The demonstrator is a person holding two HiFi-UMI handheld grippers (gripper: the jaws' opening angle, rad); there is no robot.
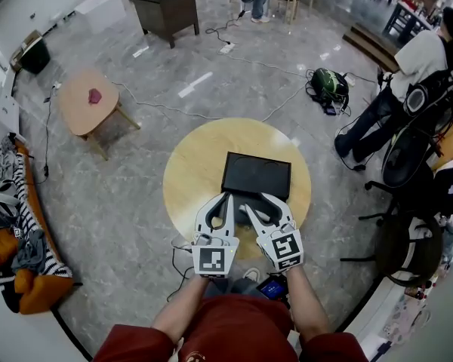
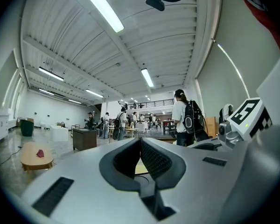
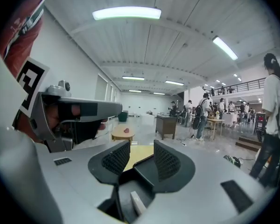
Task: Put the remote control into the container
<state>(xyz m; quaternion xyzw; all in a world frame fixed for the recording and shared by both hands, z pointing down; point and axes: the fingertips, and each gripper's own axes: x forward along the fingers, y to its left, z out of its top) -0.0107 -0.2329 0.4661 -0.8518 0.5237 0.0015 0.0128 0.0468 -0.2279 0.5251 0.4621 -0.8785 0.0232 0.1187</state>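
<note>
Remote control: can't pick it out for certain in any view. The only candidate is a flat dark thing (image 3: 143, 167) low in the gap of the right gripper's jaws in the right gripper view. Can't tell whether that is the remote or a corner of the container.

Container (image 1: 257, 173): black shallow rectangular tray, flat on the round yellow table (image 1: 192, 168), roughly centred. From above its inside reads uniformly dark, and no contents can be made out.

Right gripper (image 1: 258, 200): over the near part of the table with its tips right at the container's near edge. Its own view shows the right gripper (image 3: 142, 150) with jaws apart at a moderate gap. Yellow tabletop shows through the upper part of the gap and the dark thing sits lower, toward the right pad. No clear clamp on anything.

Left gripper (image 1: 228, 197): just beside the right one, also pointing at the container's near edge. In the left gripper view the left gripper (image 2: 140, 141) has its pads closed together at the tips. Only a sliver of yellow table shows lower down, and nothing is between them.

Both marker cubes face up and sit close together near the table's near rim. The person holding them wears red sleeves.

Around:
- A small wooden side table (image 1: 87, 100) stands well apart to the left, with a small red object (image 1: 95, 95) on it.
- A dark cabinet (image 1: 166, 7) stands further back.
- A cable (image 1: 234, 59) runs across the grey floor.
- A green-black bag (image 1: 330, 84) lies on the floor beyond the table.
- A person in a white top (image 1: 415, 59) is at the right.
- A pile of striped fabric (image 1: 15, 225) lies at the left edge.
</note>
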